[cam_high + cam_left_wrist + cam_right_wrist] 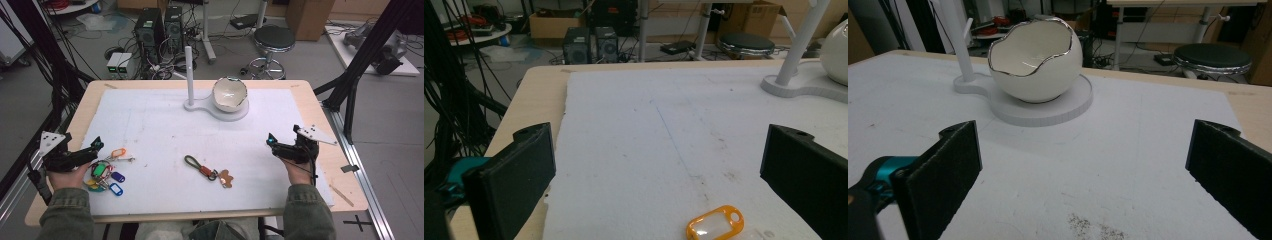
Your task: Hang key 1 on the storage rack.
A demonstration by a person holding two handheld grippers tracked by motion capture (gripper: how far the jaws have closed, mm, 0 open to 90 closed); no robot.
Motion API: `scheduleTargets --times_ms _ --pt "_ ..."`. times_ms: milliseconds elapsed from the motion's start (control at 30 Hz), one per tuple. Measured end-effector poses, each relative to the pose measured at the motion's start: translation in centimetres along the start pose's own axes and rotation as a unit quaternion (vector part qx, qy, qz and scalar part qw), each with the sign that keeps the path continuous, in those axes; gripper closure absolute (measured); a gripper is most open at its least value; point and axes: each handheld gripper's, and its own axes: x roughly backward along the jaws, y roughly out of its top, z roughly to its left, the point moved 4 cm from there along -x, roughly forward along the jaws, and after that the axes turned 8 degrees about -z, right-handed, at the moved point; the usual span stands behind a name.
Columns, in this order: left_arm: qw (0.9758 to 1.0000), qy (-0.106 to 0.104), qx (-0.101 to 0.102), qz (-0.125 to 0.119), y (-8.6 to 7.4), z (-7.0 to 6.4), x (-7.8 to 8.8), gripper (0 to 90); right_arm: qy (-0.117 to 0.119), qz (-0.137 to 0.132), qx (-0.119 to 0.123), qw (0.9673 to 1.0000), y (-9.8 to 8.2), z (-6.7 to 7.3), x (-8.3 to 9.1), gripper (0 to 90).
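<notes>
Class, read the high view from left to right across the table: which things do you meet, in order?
Left tongs → bunch of keys with coloured tags → strap keychain with brown charm → right tongs.

Colours and patterns on the table

Table (90, 95): pale wood, covered by a white foam sheet (160, 125) with faint grey specks. Egg-shaped bowl (230, 94): glossy white, silver rim, on a white stand (197, 106). Key tag bunch (106, 175): orange, green, blue and yellow tags; orange tag (715, 223) has a clear window. Strap keyring (200, 167): olive-green loop, red band, tan-brown charm. Left gripper (96, 146) and right gripper (270, 142): black jaws, teal accents, grey top plates. Sleeves (67, 215): olive green.
</notes>
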Motion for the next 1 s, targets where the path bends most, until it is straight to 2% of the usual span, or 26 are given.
scheduleTargets --times_ms 233,267,333,467,1000 --pt "1.0 -0.001 -0.001 -0.001 -0.02 -0.02 -0.11 1.7 -0.009 -0.008 -0.003 0.9999 0.17 -0.12 0.28 0.3" --pt "0.9999 0.005 -0.003 -0.008 0.06 -0.01 -0.08 1.7 -0.013 -0.012 -0.006 0.9998 0.25 -0.17 0.42 0.3" --pt "0.9999 0.003 0.004 -0.013 0.13 0.0 -0.02 1.7 -0.013 -0.011 -0.01 0.9998 0.25 -0.24 0.45 0.3" --pt "0.9999 0.001 0.003 -0.011 0.09 0.03 -0.03 1.7 -0.012 -0.008 -0.014 0.9998 0.21 -0.21 0.38 0.3" --pt "0.9999 -0.005 0.004 -0.011 0.01 0.0 -0.17 1.7 0.013 0.013 -0.017 0.9997 0.16 0.62 -0.15 0.3"
